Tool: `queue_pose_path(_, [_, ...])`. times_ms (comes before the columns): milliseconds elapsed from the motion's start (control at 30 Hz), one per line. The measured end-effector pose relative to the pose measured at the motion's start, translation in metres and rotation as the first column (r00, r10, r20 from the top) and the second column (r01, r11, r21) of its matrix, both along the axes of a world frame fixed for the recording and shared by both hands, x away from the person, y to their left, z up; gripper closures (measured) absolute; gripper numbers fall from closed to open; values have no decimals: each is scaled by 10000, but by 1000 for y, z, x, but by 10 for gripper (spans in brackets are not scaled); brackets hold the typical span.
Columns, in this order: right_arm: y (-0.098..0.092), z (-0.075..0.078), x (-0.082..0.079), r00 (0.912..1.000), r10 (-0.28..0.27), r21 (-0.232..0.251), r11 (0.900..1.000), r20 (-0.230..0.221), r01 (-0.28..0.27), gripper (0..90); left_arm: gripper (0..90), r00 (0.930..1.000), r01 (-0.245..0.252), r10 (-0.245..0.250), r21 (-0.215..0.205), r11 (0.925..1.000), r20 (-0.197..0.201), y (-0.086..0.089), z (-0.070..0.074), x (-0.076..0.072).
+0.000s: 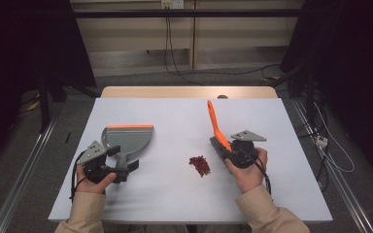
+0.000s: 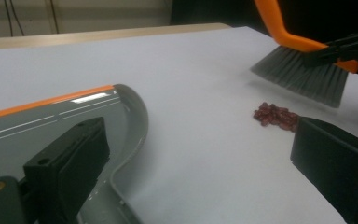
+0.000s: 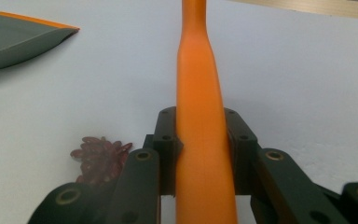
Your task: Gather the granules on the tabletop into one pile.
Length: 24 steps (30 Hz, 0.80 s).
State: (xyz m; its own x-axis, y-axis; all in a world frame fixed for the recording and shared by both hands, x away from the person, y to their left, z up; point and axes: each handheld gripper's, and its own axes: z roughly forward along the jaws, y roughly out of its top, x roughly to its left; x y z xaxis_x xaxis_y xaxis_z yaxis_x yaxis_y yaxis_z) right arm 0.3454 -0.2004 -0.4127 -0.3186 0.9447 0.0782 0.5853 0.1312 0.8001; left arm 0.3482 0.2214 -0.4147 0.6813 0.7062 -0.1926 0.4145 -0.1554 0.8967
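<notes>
A grey dustpan point(image 1: 128, 138) point(image 2: 51, 121) point(image 3: 18, 39) with an orange lip lies flat at the table's left. My left gripper point(image 1: 123, 158) point(image 2: 200, 135) is open, jaws wide apart; the pan's handle lies between them, close to the left jaw. A small pile of red beans point(image 1: 200, 165) point(image 2: 275, 115) point(image 3: 100, 156) sits near the table's middle. My right gripper point(image 1: 222, 145) point(image 3: 200, 126) is shut on the orange handle of a brush point(image 1: 213, 121) point(image 2: 303, 74) point(image 3: 199, 70), whose grey bristles hang just right of the beans, slightly off the table.
The white table top point(image 1: 175, 111) has bare room between the pan and the beans and along its far half. A wooden strip point(image 1: 189, 91) runs behind its far edge. Cables point(image 1: 175, 68) lie on the floor beyond, metal rails point(image 1: 24, 170) along both sides.
</notes>
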Motion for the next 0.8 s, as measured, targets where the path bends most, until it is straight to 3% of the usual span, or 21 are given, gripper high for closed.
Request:
queue_pose_path(167, [-14,1,1,9996,294,175,9994,13,-294,713,48,9990,-355,364,360,9987,-251,3,-1,1])
queue_pose_path(467, [-18,3,1,9961,868,397,9954,170,-874,713,86,9881,-1185,1249,733,9902,-894,13,-9,3])
queue_pose_path(800, [-23,5,-3,9934,1126,359,9929,239,-1134,712,101,9792,-1426,1601,1380,9801,-1248,14,-15,4])
